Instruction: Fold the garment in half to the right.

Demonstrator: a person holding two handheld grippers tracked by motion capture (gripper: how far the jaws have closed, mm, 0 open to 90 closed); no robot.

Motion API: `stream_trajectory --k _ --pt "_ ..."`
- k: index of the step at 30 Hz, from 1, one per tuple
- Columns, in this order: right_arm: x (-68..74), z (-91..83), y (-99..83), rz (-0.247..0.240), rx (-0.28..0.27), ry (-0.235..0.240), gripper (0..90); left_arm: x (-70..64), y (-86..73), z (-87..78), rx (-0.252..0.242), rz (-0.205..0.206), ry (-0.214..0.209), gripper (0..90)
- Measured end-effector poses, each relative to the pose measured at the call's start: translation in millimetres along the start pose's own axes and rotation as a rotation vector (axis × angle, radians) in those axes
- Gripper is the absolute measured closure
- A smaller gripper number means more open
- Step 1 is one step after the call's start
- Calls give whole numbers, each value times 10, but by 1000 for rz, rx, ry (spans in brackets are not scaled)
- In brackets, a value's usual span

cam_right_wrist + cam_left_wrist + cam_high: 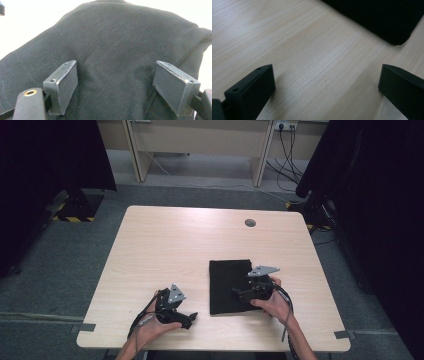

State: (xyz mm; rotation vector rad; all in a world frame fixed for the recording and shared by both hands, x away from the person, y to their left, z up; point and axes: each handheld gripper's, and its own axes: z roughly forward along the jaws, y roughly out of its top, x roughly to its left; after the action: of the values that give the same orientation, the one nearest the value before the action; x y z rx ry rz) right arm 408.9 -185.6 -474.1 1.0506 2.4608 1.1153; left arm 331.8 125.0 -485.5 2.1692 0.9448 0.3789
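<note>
Now folding cloth [227, 286], flat at right-centre of worktop [165, 245]: right tool [117, 82] spread wide over it, left tool [324, 85] gaping above bare wood nearby. Next: lower, pinch an edge.

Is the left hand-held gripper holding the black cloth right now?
No, the left hand-held gripper is open over bare table, with the black cloth lying apart from it.

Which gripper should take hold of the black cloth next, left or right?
Right, probably. The right gripper is already over the folded black cloth, jaws open with fabric between them. The left gripper is open too, but over bare table beside the cloth.
</note>
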Motion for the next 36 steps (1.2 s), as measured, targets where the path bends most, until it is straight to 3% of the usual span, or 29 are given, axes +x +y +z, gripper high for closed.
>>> stream_trajectory --k 18,21,24,30,36 --pt "196 253 184 16 -22 -8 205 25 -17 -18 1 4 -2 0" --pt "183 219 200 29 -20 1 207 25 -17 -17 1 3 -2 0" --pt "154 125 213 21 -53 8 215 24 -18 -17 0 3 -2 0" --pt "86 -95 185 48 -90 -10 217 24 -18 -17 0 3 -2 0" --pt "30 -169 94 52 -84 -11 226 25 -18 -17 0 3 -1 0"
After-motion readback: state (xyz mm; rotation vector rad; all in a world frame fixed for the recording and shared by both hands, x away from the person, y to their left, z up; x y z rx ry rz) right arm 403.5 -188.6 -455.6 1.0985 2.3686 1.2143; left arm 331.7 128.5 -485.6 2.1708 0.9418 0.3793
